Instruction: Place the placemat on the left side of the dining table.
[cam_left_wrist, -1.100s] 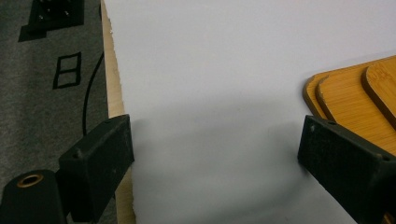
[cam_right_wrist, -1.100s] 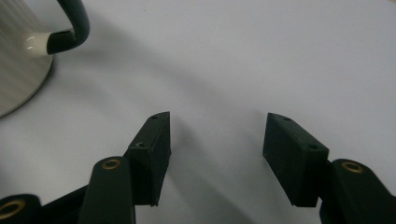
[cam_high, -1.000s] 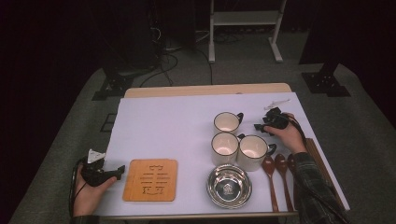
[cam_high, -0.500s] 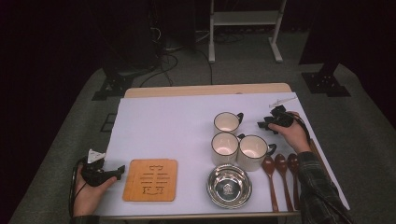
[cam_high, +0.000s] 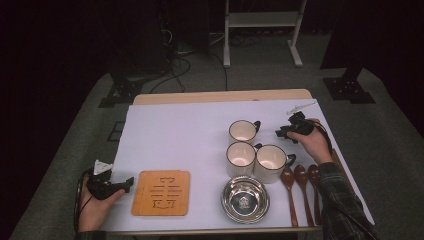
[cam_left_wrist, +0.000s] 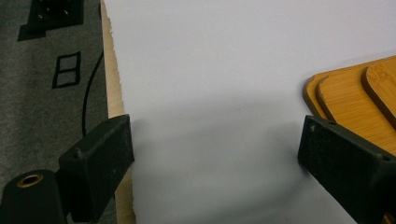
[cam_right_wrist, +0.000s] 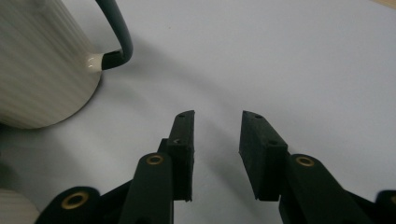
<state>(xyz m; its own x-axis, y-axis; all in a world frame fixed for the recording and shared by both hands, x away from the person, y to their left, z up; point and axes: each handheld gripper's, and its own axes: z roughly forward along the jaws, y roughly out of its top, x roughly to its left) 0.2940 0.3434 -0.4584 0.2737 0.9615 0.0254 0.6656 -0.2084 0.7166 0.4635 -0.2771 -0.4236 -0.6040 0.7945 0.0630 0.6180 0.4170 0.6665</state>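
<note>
Three cream mugs with dark rims stand right of centre: a far mug (cam_high: 243, 132), a near-left mug (cam_high: 240, 155) and a near-right mug (cam_high: 270, 159). My right gripper (cam_high: 280, 134) sits low over the white sheet just right of the far mug and points at it. In the right gripper view the ribbed mug (cam_right_wrist: 42, 65) and its dark handle (cam_right_wrist: 116, 37) lie up and to the left of the right gripper (cam_right_wrist: 217, 119). Its jaws have just been closing, with a narrow gap and nothing between them. My left gripper (cam_high: 127, 182) (cam_left_wrist: 215, 135) rests open at the front left, beside a bamboo trivet (cam_high: 161, 192) (cam_left_wrist: 345, 102).
A steel bowl (cam_high: 245, 198) sits near the front edge, below the mugs. Three wooden spoons (cam_high: 300, 180) lie side by side to its right, by the right forearm. The white sheet (cam_high: 180, 135) covers the table; its left edge (cam_left_wrist: 112, 70) drops to grey carpet.
The right hand has drifted slightly to the right, away from the far mug's handle. The left hand and all objects stay as they were.
</note>
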